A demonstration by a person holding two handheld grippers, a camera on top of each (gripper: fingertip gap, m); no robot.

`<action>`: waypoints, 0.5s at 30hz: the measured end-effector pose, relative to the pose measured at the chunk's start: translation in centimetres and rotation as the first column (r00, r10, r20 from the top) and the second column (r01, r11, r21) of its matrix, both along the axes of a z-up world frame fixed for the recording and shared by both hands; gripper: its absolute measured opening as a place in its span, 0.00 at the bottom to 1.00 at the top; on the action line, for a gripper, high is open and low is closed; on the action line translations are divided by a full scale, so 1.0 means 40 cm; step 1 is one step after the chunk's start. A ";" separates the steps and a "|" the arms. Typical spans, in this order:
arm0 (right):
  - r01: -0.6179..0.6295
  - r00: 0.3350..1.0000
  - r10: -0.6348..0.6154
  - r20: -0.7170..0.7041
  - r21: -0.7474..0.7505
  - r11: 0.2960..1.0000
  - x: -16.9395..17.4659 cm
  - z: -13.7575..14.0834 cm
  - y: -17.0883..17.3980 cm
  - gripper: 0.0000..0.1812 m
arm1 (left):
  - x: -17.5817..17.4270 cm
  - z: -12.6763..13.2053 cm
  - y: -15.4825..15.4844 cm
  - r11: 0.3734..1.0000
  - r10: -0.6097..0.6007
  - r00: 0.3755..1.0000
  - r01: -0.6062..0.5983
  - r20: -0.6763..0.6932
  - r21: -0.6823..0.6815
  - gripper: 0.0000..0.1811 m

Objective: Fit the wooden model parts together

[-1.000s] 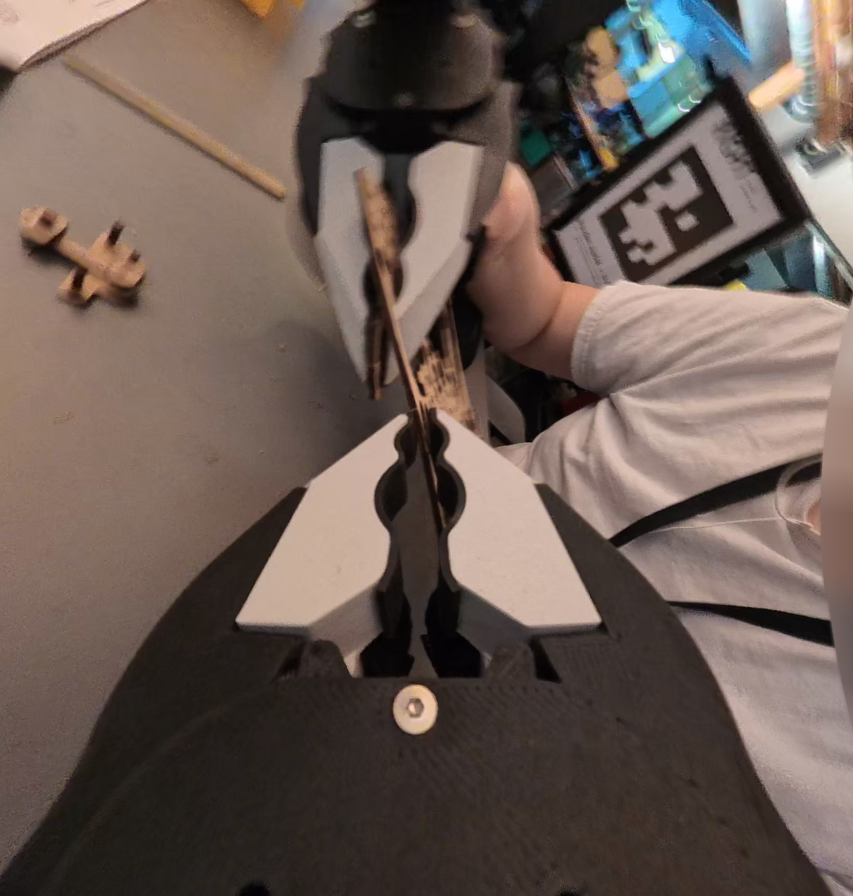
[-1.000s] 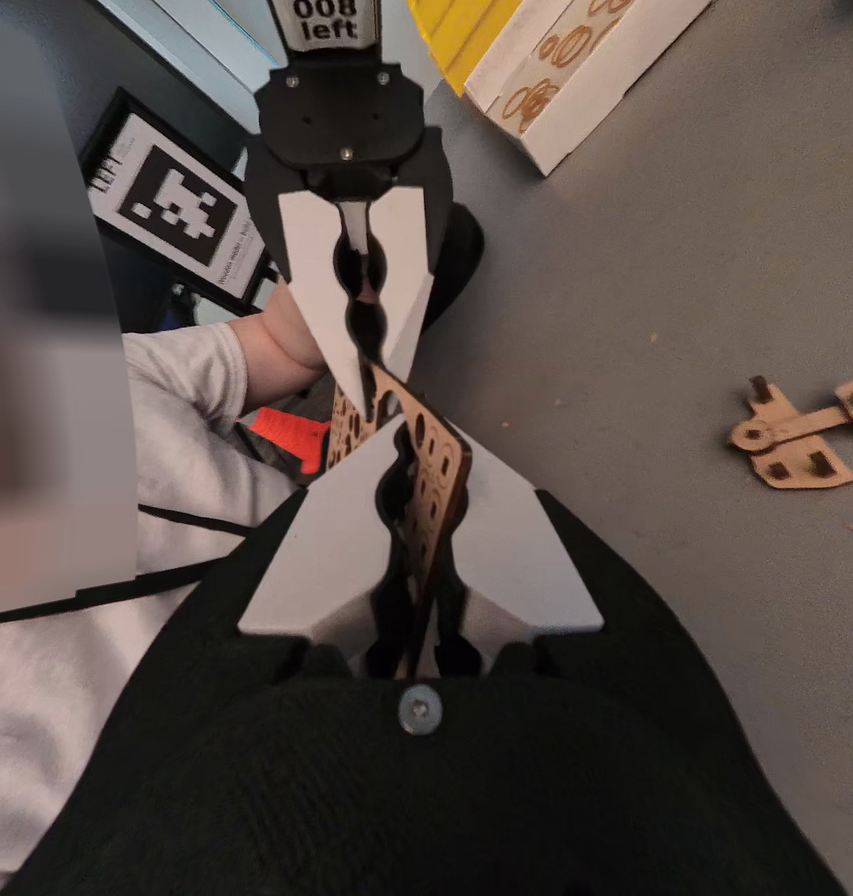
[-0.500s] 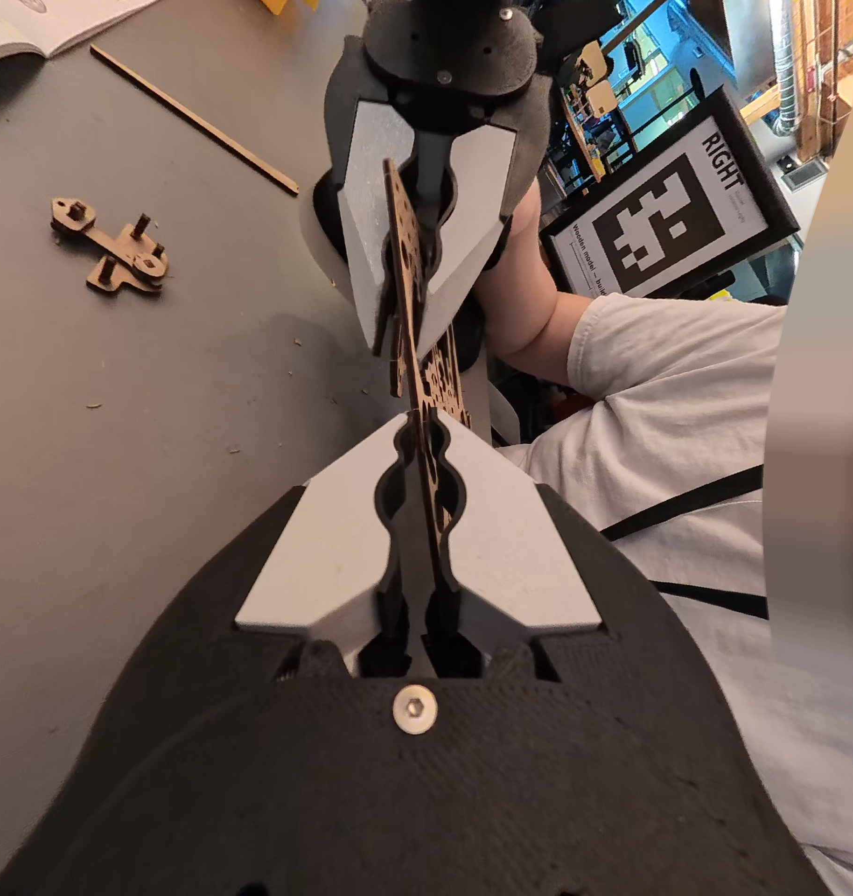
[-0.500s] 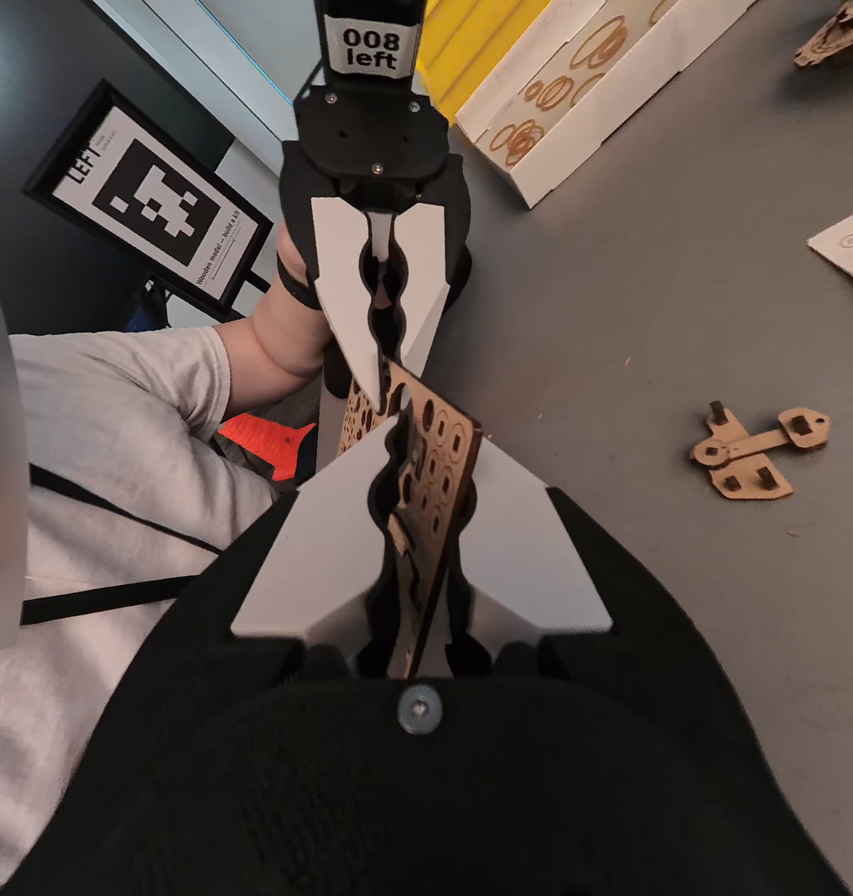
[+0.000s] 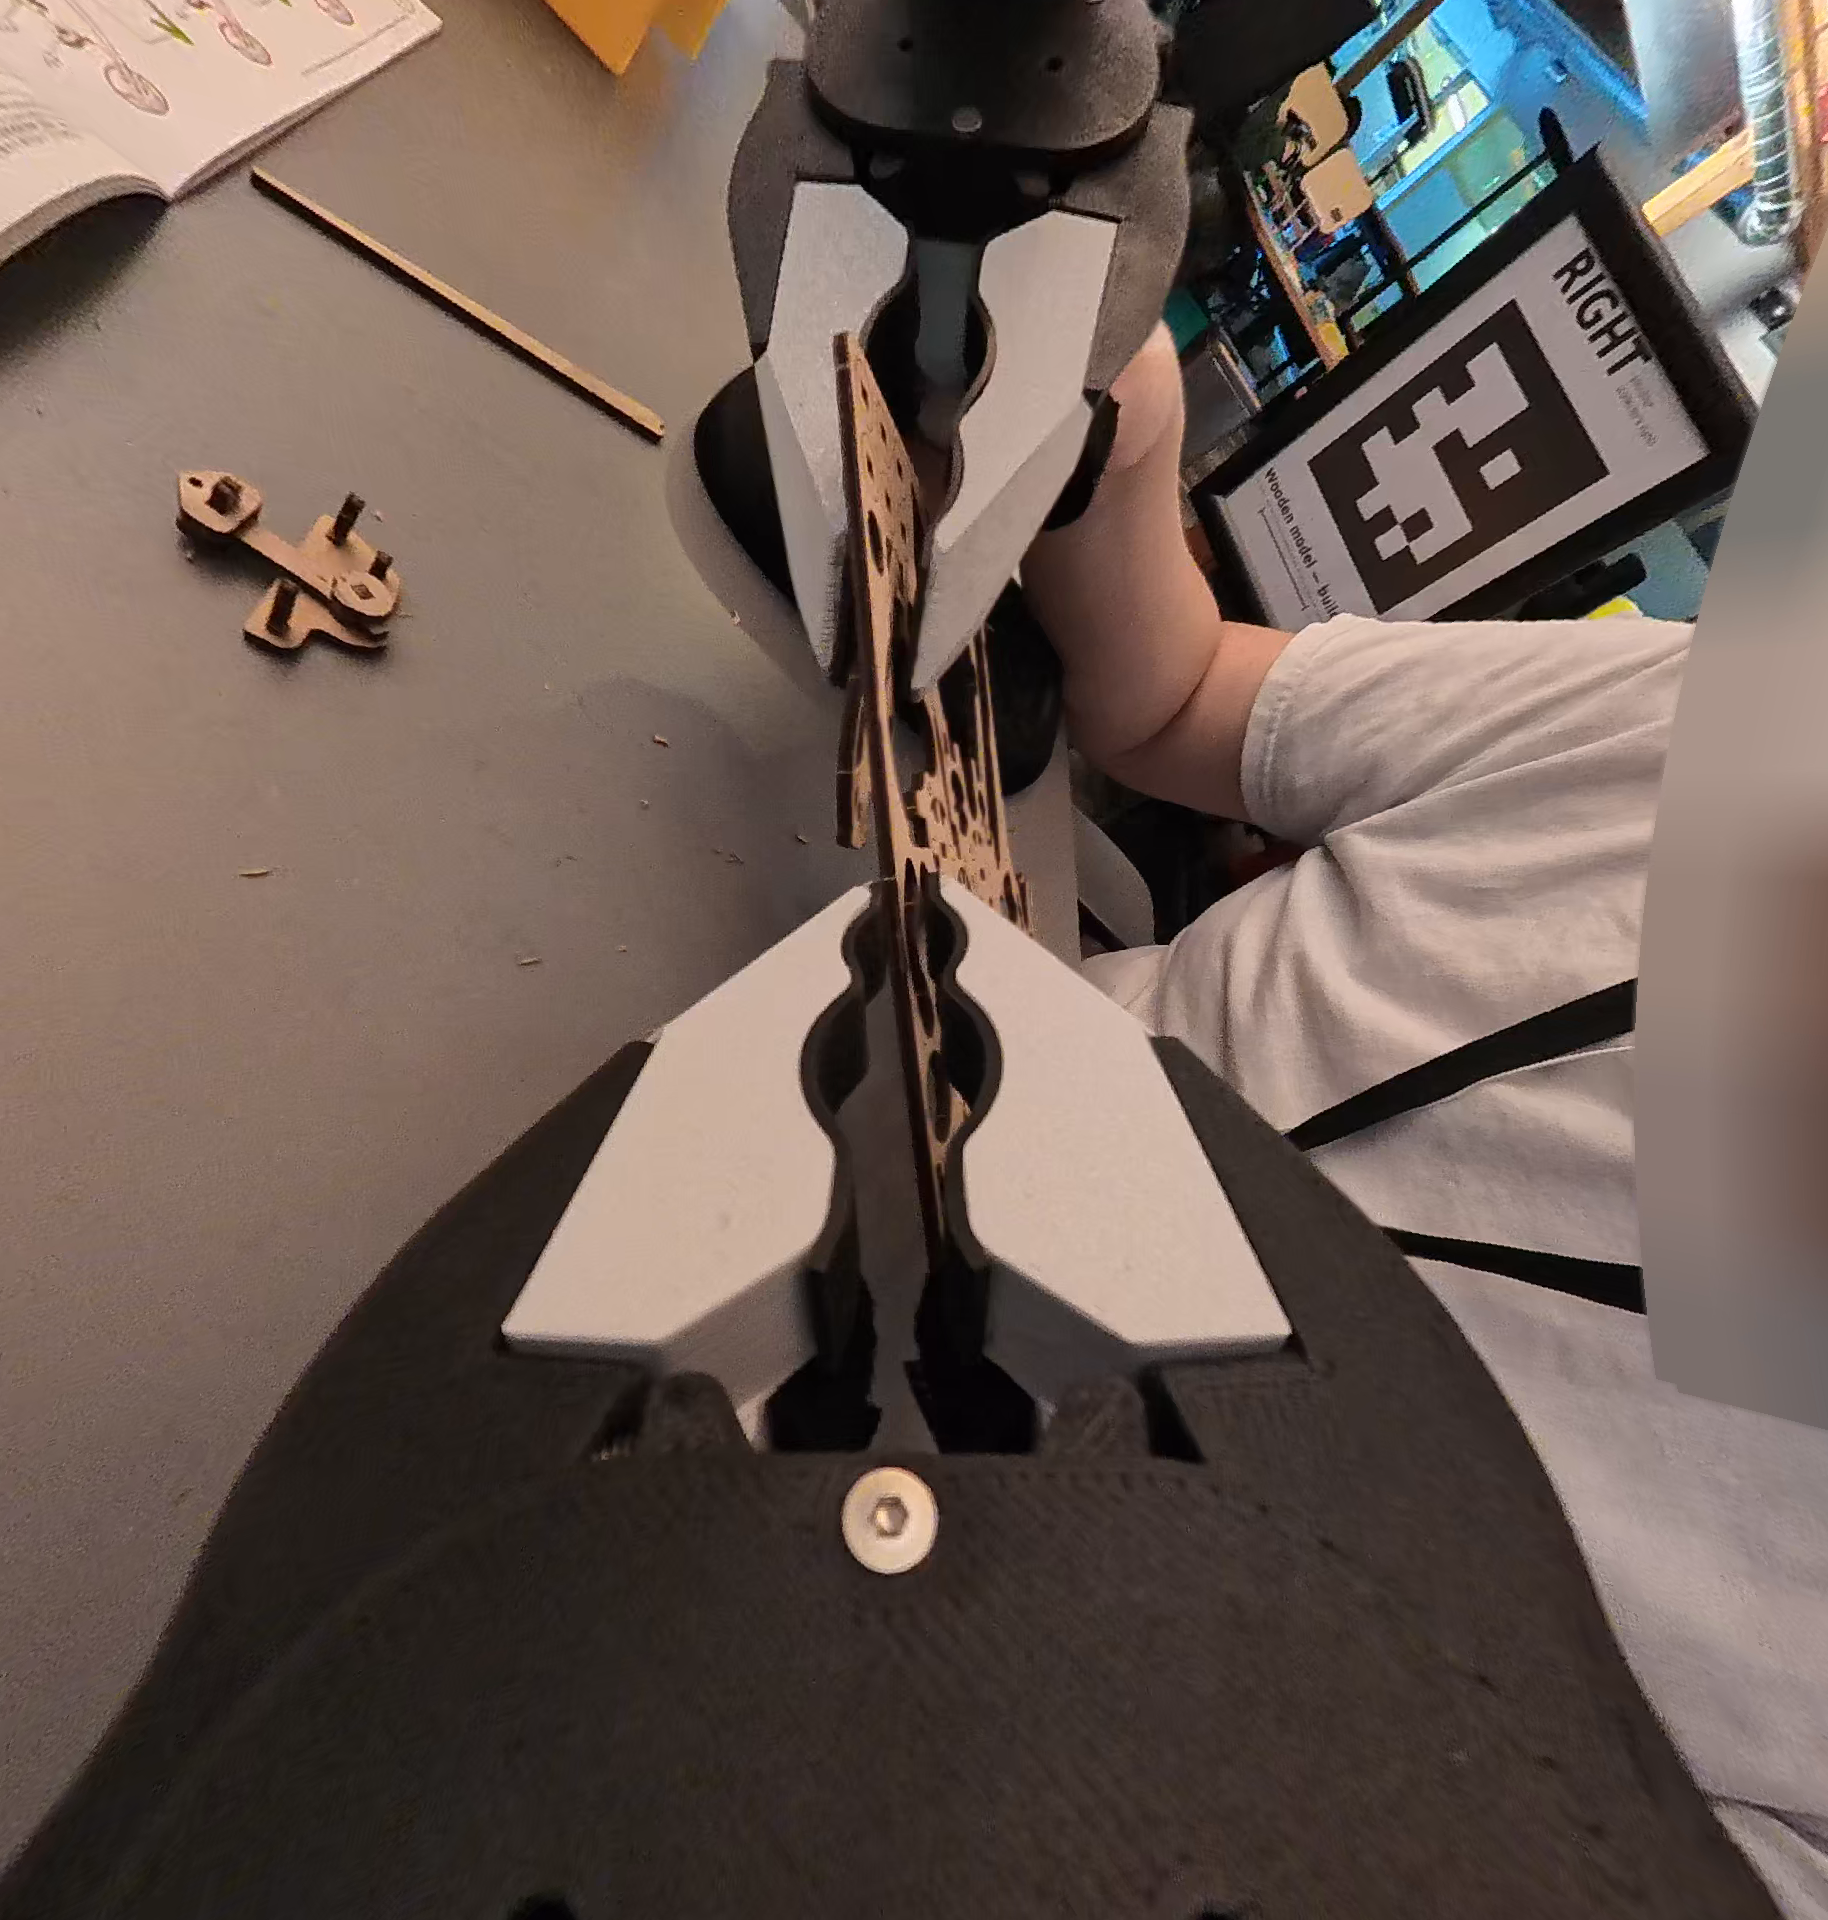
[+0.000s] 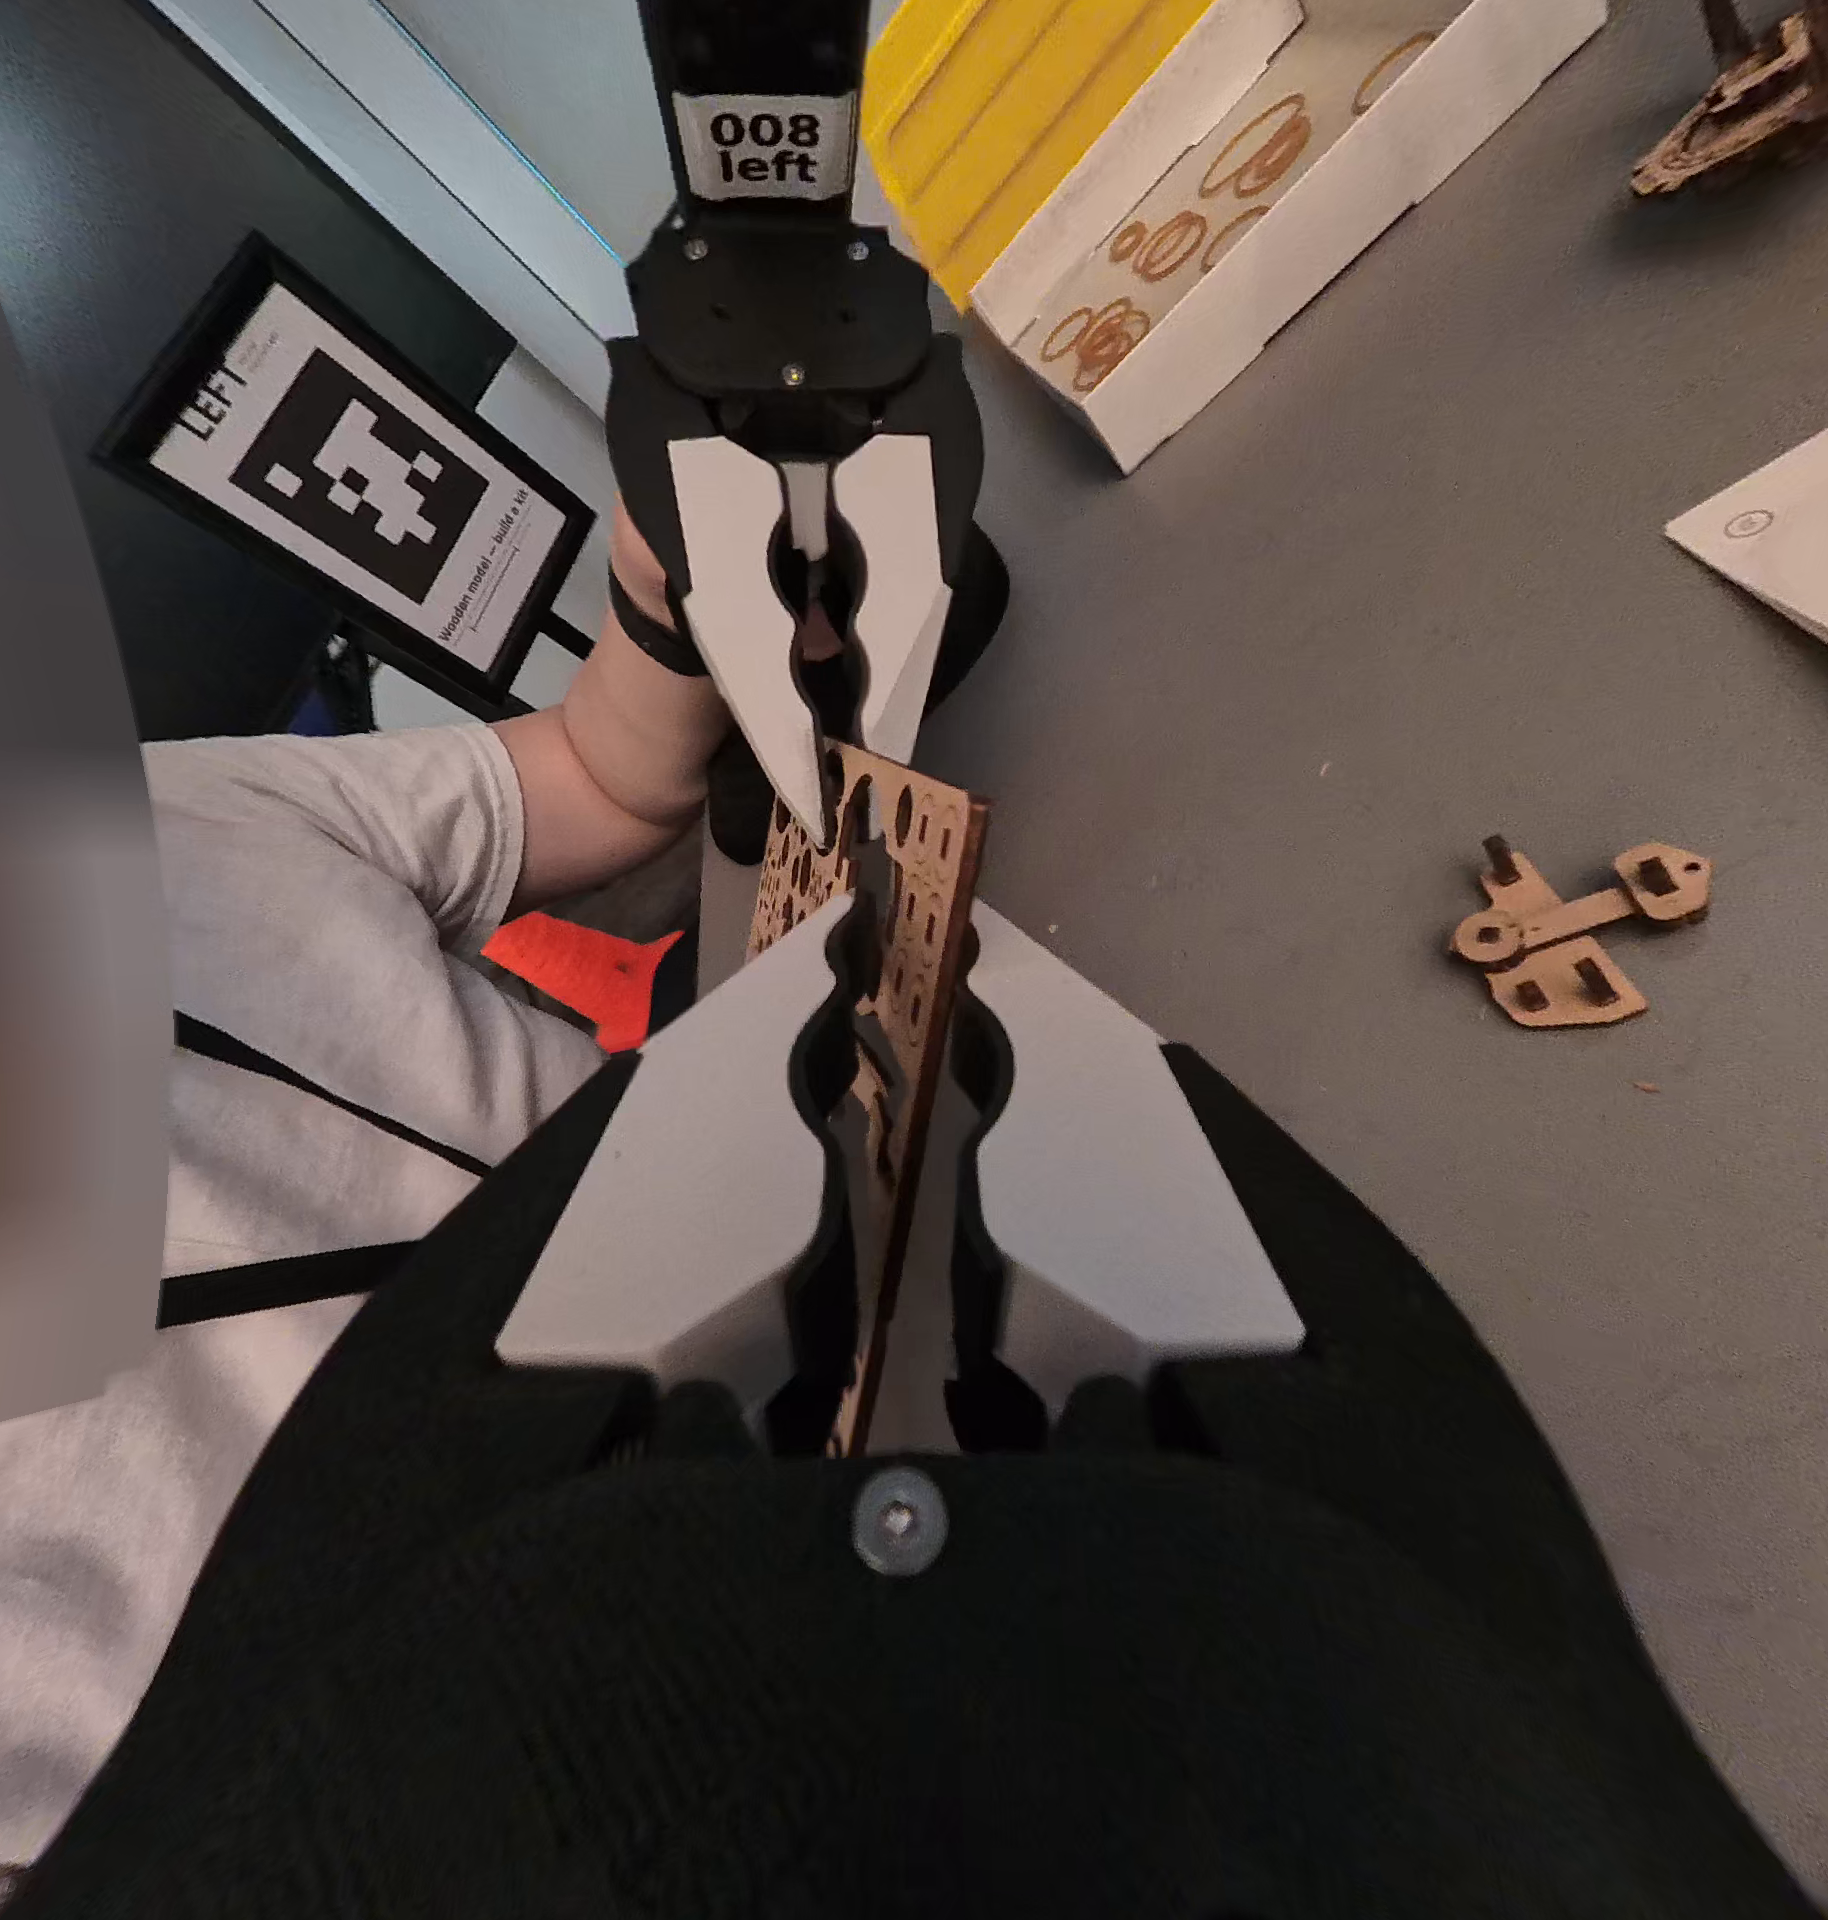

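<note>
My left gripper (image 5: 905, 888) is shut on a thin perforated wooden panel (image 5: 931, 1091), seen edge-on. My right gripper (image 6: 910, 904) is shut on a second perforated wooden panel (image 6: 925, 935). The grippers face each other tip to tip above the table's near edge, and the right gripper (image 5: 874, 675) and the left gripper (image 6: 848, 810) each show in the other's view. The panels overlap between the fingertips; I cannot tell whether they are joined. A small assembled wooden part (image 5: 286, 561) lies on the grey table, also in the right wrist view (image 6: 1575, 935).
An open booklet (image 5: 110, 114) and a thin wooden stick (image 5: 453, 301) lie at the far side. A yellow and white box with rubber rings (image 6: 1201, 239), a wooden model (image 6: 1762, 94) and a paper sheet (image 6: 1803, 561) are farther off. A person's arm and white sleeve (image 5: 1409, 790) are close. The tips of one gripper are about 4 cm away from the tips of the other. The thin wooden stick (image 5: 453, 301) lies around 15 cm away from my right fingertips.
Both grippers have shifted and tilted together with the panels still gripped, so more of the far table and the booklet show. The small part on the table has not moved.
</note>
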State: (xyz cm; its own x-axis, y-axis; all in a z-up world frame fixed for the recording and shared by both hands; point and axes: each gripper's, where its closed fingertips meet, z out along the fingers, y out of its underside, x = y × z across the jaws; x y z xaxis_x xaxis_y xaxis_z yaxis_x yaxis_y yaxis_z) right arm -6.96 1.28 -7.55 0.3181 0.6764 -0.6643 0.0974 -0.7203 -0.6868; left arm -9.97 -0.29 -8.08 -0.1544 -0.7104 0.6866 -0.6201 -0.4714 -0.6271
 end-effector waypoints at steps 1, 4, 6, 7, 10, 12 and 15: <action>-0.021 0.999 0.020 -0.029 -0.008 1.000 -0.005 0.007 -0.007 0.03 | -0.003 0.003 0.000 1.000 -0.005 1.000 0.005 0.002 0.004 0.03; -0.034 0.996 0.035 -0.082 0.010 0.999 -0.006 0.030 -0.011 0.01 | -0.008 0.032 0.024 0.999 0.034 0.998 -0.034 0.052 -0.008 0.03; -0.042 0.996 0.044 -0.082 0.022 0.999 -0.002 0.033 -0.014 0.01 | -0.013 0.049 0.069 0.995 0.098 0.990 -0.100 0.105 0.016 0.06; -0.047 0.994 0.049 -0.101 0.022 0.999 -0.002 0.041 -0.017 0.01 | -0.016 0.059 0.088 0.992 0.116 0.983 -0.120 0.139 0.022 0.07; -0.067 0.988 0.072 -0.135 0.037 0.997 -0.003 0.056 -0.025 0.01 | -0.019 0.051 0.111 0.991 0.117 0.977 -0.127 0.178 0.047 0.07; -0.080 0.988 0.087 -0.125 0.062 0.995 -0.005 0.056 -0.029 0.01 | -0.011 0.046 0.090 0.997 0.072 0.979 -0.077 0.192 0.018 0.12; -0.101 0.985 0.110 -0.135 0.070 0.992 -0.014 0.056 -0.034 0.01 | 0.000 0.047 0.045 0.999 -0.001 0.979 0.011 0.205 -0.047 0.15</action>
State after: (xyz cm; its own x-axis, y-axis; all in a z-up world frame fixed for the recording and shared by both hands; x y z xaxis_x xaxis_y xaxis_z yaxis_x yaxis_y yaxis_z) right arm -7.52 -0.10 -5.30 0.1509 0.7428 -0.6523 0.0715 -0.6663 -0.7423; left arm -9.95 1.50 -6.20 -0.2992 -0.6760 0.6735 -0.4841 -0.5007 -0.7176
